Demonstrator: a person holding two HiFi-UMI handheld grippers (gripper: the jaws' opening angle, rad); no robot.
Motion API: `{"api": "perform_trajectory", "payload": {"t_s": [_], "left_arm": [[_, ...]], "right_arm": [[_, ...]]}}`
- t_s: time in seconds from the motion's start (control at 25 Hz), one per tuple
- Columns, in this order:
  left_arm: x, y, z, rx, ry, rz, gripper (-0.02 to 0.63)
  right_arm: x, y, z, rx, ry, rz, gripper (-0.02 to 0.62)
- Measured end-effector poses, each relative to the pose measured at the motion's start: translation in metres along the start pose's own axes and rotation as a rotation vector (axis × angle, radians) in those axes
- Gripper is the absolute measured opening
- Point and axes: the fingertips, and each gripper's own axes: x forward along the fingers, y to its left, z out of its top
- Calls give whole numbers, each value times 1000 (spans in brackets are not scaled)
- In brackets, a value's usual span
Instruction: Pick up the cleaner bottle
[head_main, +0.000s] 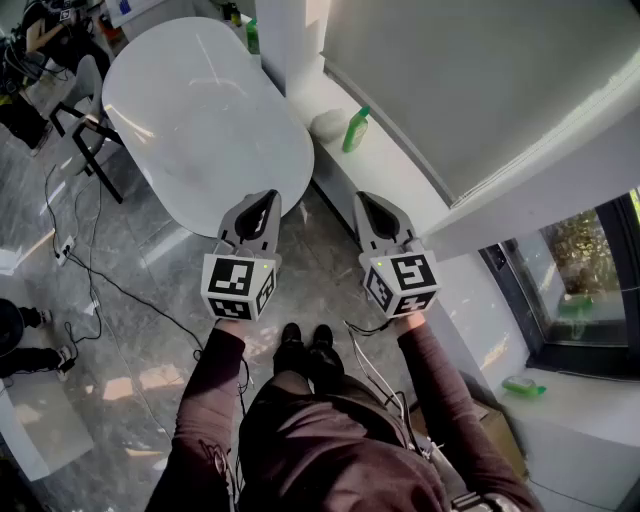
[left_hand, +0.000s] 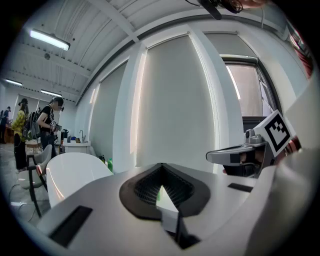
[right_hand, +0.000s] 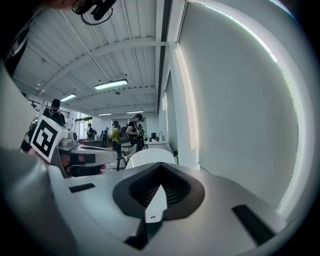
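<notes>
The jaws of the left gripper (left_hand: 162, 169) are closed tip to tip and nothing is gripped between them; only a narrow slot is left open behind the tips. The jaws of the right gripper (right_hand: 160, 169) are brought together in the same way, with nothing held. The two grippers are held side by side and apart from each other, above the grey tiled floor (head_main: 150, 330), with the person's dark shoes (head_main: 305, 342) seen between them on the near side.

The green cleaner bottle (head_main: 355, 130) is found on the white ledge (head_main: 400, 185) that runs along the window wall. It is beyond the right gripper and well apart from both sets of jaws. A white rounded object (head_main: 327, 123) is placed just beside it on the left.

To the left of the ledge, beyond the left gripper, an oval white table (head_main: 200, 110) is seen. A second green bottle (head_main: 252, 36) is set near the table's far end. A black-framed chair (head_main: 85, 130) is drawn up at the table's left side, and cables (head_main: 110, 290) are trailed across the floor near it. A small green object (head_main: 522, 385) is seen on a low surface at the near right.
</notes>
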Motion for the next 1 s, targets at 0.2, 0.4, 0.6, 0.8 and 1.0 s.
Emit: {"api": "perform_trajectory", "payload": {"t_s": [0.2,0.4,0.6,0.8,1.0], "left_arm": [[2,2,-2,1,6,0,6],[2,2,-3,-1,7,2,6],[3,1,-5,-2,9,5,6],[5,0,-7,-5,16,11,6],[14,-6,-7,-6,17,6,6]], "right_arm": [[3,-1,-2,1,7,1,0],[4,-1,-3,0,10,1,0],[3,-4,-7,15,14,3,0],[2,-9,-9,54,5,13,2],[1,-18,-10,42,12,8,0]]}}
